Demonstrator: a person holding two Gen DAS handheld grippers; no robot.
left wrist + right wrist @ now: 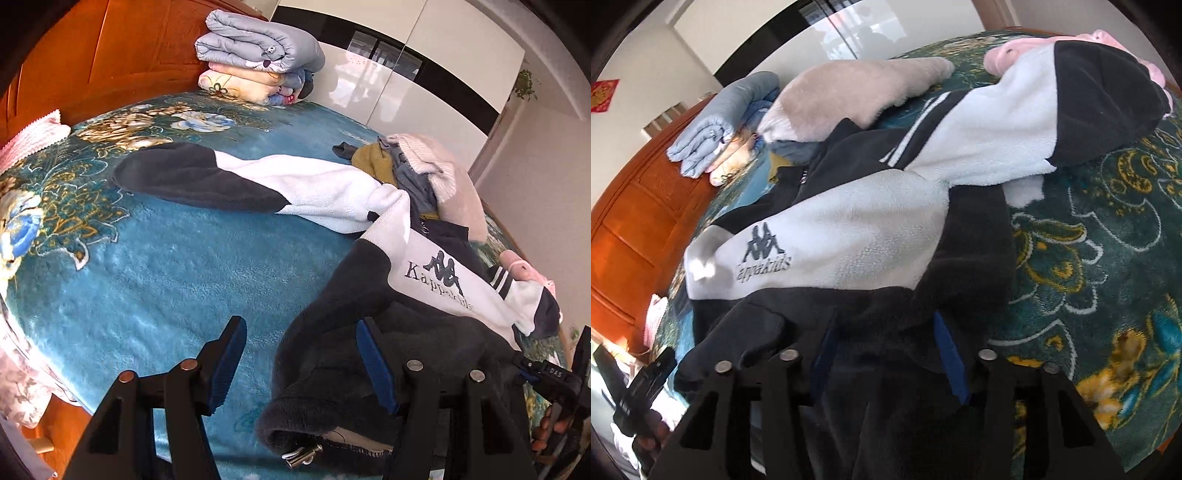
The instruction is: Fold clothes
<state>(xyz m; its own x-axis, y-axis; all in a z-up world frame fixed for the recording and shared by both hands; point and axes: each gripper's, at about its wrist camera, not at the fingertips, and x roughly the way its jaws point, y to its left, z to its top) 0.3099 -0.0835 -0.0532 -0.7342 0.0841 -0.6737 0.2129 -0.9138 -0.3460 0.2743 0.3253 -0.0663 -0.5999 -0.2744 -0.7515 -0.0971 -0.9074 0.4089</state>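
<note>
— Where was the black-and-white fleece zip jacket (436,280)?
— Spread on the blue floral bed blanket (177,280), sleeve outstretched.
— And the tongs?
— Left tongs (301,363) gaped wide at its hem; right tongs (882,354) were spread, dark fleece bunched between them.

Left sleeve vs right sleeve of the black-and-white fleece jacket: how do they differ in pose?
The left sleeve lies stretched flat across the blue floral blanket, its dark cuff far from the body; the right sleeve bends and bunches close by the body. The left sleeve runs toward the folded quilt stack; the right sleeve's cuff rests against a pink item. Both are white with dark cuffs.
</note>
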